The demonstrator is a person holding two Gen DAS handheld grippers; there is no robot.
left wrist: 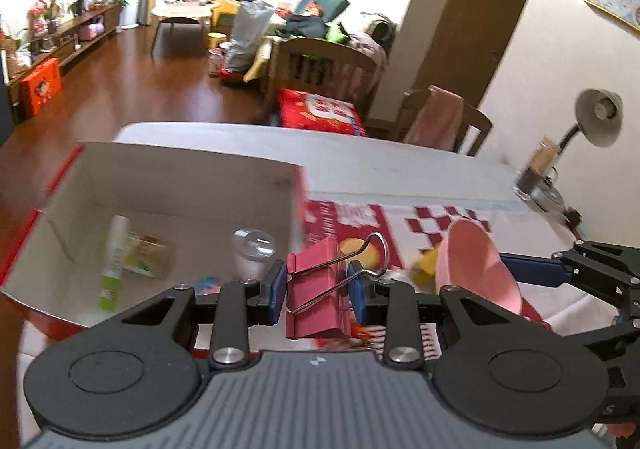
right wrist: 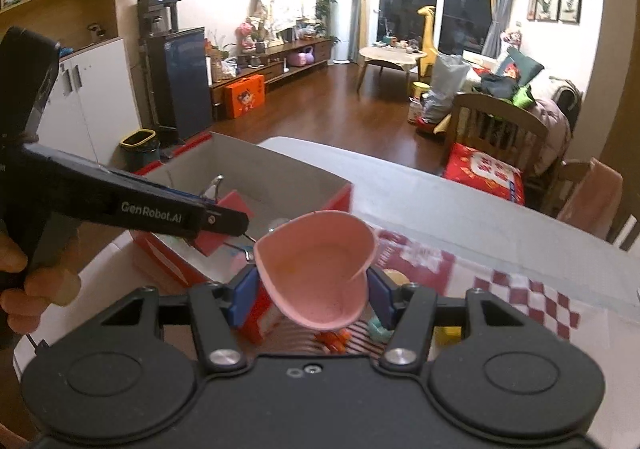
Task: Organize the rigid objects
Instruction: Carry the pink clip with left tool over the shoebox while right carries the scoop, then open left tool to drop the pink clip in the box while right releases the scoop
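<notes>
My left gripper (left wrist: 317, 286) is shut on a large pink binder clip (left wrist: 316, 297) with silver wire handles, held just right of the open red cardboard box (left wrist: 180, 169). Inside the box lie a green-and-white tube (left wrist: 113, 263), a small packet (left wrist: 144, 255) and a clear round lid (left wrist: 254, 245). My right gripper (right wrist: 312, 287) is shut on a pink heart-shaped bowl (right wrist: 320, 269), lifted above the table. In the right wrist view the left gripper (right wrist: 224, 223) with the clip (right wrist: 228, 217) hangs over the box (right wrist: 280, 177) at the left. The bowl (left wrist: 478, 273) also shows at the right of the left wrist view.
A red-and-white patterned cloth (left wrist: 420, 221) covers the white table (left wrist: 360, 153), with small yellow (left wrist: 426, 267) and teal (right wrist: 378, 329) items under the grippers. A glass jar (left wrist: 538, 169) and a desk lamp (left wrist: 598, 117) stand at the far right. Wooden chairs (right wrist: 496, 125) sit beyond the table.
</notes>
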